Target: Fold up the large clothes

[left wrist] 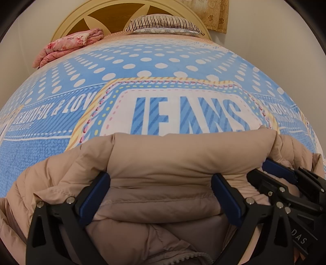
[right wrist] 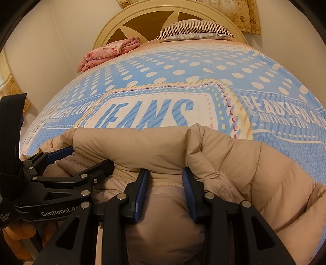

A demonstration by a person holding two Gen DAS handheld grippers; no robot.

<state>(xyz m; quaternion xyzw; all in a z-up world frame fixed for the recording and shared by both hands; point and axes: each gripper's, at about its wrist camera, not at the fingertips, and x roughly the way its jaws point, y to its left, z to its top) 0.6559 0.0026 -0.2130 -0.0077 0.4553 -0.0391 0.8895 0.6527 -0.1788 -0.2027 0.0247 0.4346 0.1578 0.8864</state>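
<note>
The beige puffer jacket (left wrist: 163, 163) ran off the lower edge of both views, so its full shape stayed unseen. In the left wrist view, the left gripper (left wrist: 161, 195) stood wide with a thick fold bulging between its blue pads, apparently clamped. In the right wrist view, the right gripper (right wrist: 165, 193) was clenched on a narrower fold. Upper left lay a folded pink floral quilt (left wrist: 69, 46); top centre a striped pillow (left wrist: 163, 23) rested against the headboard (right wrist: 142, 18). The blue dotted bedspread (left wrist: 142, 61) filled the middle.
</note>
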